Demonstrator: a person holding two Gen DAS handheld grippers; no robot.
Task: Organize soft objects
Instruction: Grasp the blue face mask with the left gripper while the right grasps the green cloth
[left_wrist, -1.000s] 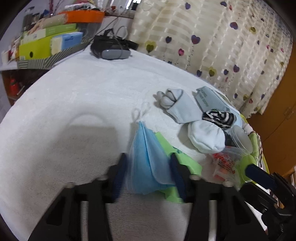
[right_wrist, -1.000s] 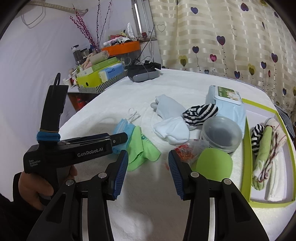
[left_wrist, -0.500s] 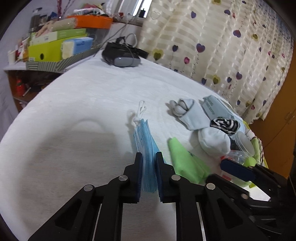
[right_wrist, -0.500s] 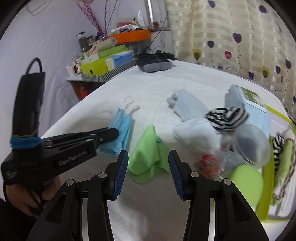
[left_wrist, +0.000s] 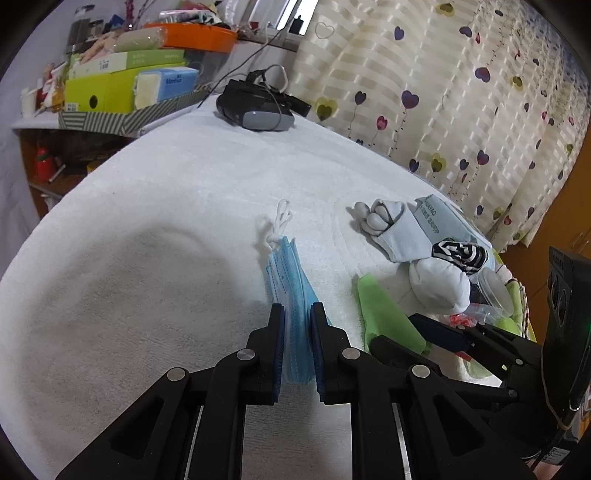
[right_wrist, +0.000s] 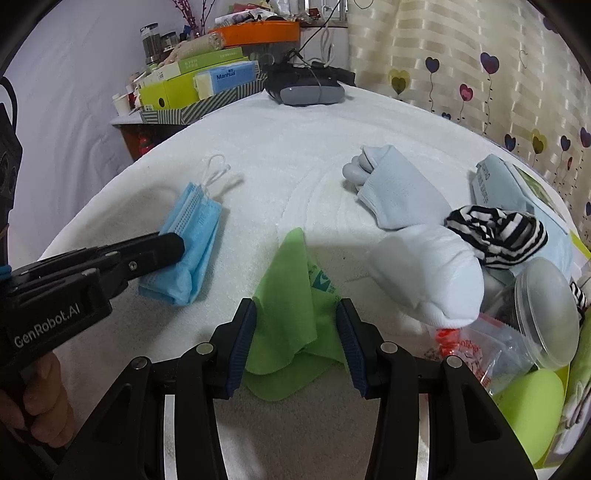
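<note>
The blue face mask (left_wrist: 291, 295) is lying on the white-covered worktop (left_wrist: 147, 229), its near end clenched in the left tool (left_wrist: 297, 347), which has just been closing. The right tool (right_wrist: 295, 339) is gaping around the green cloth (right_wrist: 291, 295), not pressing. Beyond are lying 2 pale socks (right_wrist: 402, 199).

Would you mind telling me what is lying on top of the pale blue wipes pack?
A black-and-white striped sock lies across the wipes pack. Its near end is covered by that sock and a white sock, so anything beneath them cannot be seen.
</note>
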